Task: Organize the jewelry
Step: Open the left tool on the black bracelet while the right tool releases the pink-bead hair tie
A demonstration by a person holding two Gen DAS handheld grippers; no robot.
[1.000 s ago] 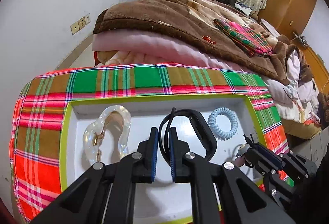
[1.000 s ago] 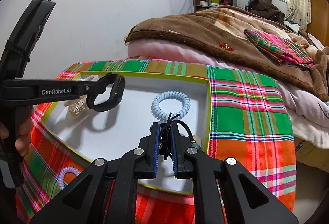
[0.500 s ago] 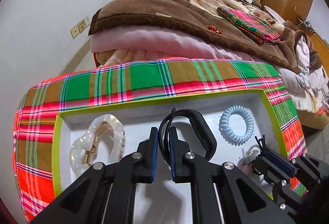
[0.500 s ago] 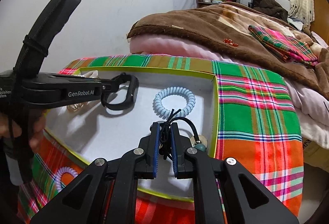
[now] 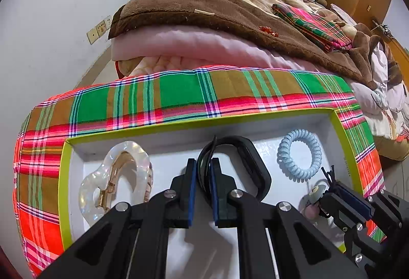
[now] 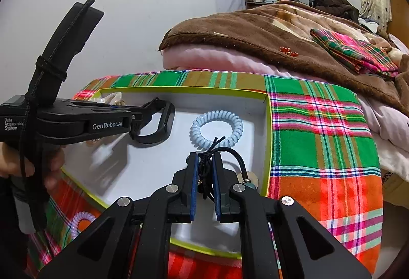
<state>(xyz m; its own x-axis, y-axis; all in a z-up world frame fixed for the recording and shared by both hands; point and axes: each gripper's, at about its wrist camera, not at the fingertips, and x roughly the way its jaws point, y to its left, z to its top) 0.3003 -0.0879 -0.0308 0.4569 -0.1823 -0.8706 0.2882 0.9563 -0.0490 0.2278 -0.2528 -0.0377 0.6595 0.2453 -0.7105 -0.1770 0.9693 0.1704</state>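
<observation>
A white tray with a lime rim (image 5: 194,123) (image 6: 268,125) sits on a plaid cloth. My left gripper (image 5: 203,164) (image 6: 134,117) is shut on a black wristband (image 5: 251,166) (image 6: 166,125) just above the tray's floor. My right gripper (image 6: 204,158) (image 5: 329,180) is shut on a black cord necklace (image 6: 239,158) whose beads (image 6: 251,180) (image 5: 313,198) lie at the tray's right side. A pale blue coil hair tie (image 5: 299,153) (image 6: 217,128) lies in the tray between them. A clear pearly hair claw (image 5: 115,176) lies at the tray's left.
A purple coil hair tie (image 6: 80,221) lies on the cloth (image 5: 179,92) outside the tray's near-left edge. Behind the tray rises a bed with pink and brown blankets (image 5: 217,18). A white wall (image 5: 64,10) stands to the left.
Both grippers moved a little forward and lower over the tray, holding the same items. The wristband has moved toward the tray's middle, nearer the blue coil.
</observation>
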